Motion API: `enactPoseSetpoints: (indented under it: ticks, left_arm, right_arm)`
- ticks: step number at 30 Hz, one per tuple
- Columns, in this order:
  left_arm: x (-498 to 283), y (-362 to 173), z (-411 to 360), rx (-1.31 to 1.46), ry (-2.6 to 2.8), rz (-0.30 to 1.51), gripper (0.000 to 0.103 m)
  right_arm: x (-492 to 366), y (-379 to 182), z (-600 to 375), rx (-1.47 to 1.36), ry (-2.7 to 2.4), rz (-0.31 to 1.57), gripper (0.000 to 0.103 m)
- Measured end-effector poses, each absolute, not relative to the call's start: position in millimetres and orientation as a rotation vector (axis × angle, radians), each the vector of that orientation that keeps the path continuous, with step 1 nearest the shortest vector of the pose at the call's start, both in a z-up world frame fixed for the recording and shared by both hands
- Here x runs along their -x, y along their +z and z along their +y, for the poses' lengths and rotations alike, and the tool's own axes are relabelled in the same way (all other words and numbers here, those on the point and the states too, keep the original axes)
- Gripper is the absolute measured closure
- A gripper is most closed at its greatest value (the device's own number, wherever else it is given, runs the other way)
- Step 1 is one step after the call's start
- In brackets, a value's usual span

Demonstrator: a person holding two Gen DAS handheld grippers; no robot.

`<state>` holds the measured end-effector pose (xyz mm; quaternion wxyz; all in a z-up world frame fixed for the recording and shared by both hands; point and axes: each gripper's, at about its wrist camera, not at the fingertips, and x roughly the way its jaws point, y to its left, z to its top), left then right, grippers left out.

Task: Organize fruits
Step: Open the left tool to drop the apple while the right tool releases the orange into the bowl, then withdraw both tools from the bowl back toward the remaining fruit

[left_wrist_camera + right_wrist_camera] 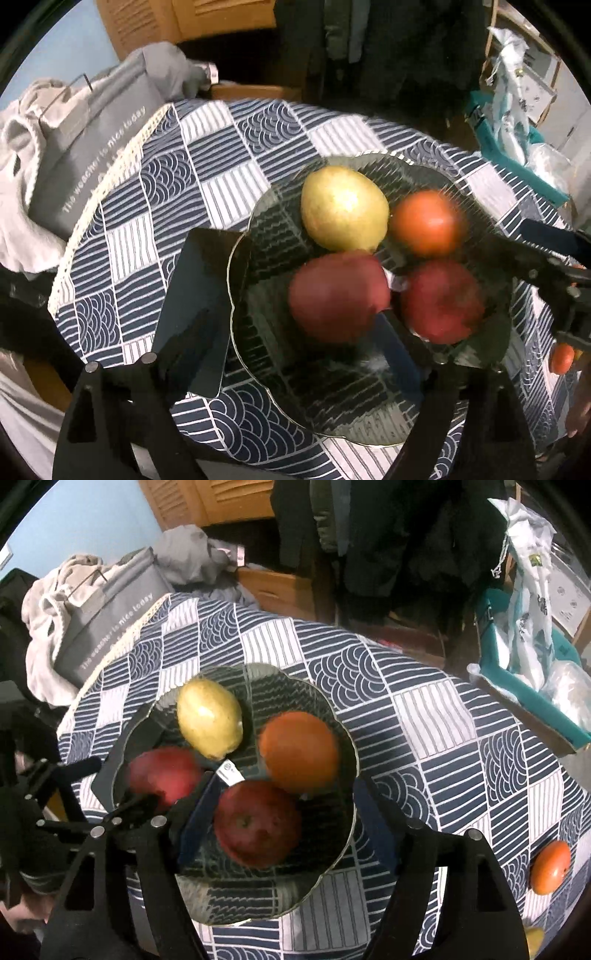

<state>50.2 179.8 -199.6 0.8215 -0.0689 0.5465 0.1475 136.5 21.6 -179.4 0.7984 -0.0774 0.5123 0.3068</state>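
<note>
Black finger arms fill the bottom of the left wrist view, the left gripper (295, 332) spread wide over a glass plate (258, 376); its left finger (192, 314) lies outside the plate's scalloped rim, the right one (399, 347) sits inside between two red apples, and neither pad seems to press anything. One red apple (338, 295) lies between the fingers, blurred, the second apple (441, 301) just right of it, with a yellow pear (343, 208) and an orange fruit (428, 223) behind, all on the plate. A white sticker shows in the gap between the apples, too smeared to read. At the right edge the other tool cuts in, and a small orange fruit (561, 358) peeks out half hidden behind it on the patterned tablecloth (221, 147). From the right wrist view, the right gripper (284, 830) stands partly apart around the nearer apple (258, 821), its blue pads on either side and apparently clear of the skin, though blur makes contact hard to judge. The pear (210, 718), orange fruit (299, 751) and far apple (162, 773) crowd the plate (325, 871); the left tool covers part of that apple. A persimmon-like fruit (550, 867) lies well apart on the cloth (443, 720), and something yellow (533, 941) is cut off at the bottom corner.
</note>
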Motion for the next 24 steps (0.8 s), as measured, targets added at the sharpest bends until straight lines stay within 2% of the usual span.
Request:
enactPoseSetpoints:
  ticks: [24]
  left_arm:
    - [-35,-116,131,0.048,0.21,0.954,0.014]
  right_arm:
    - [-109,-104,-25,0.224,0.529,0.879,0.028]
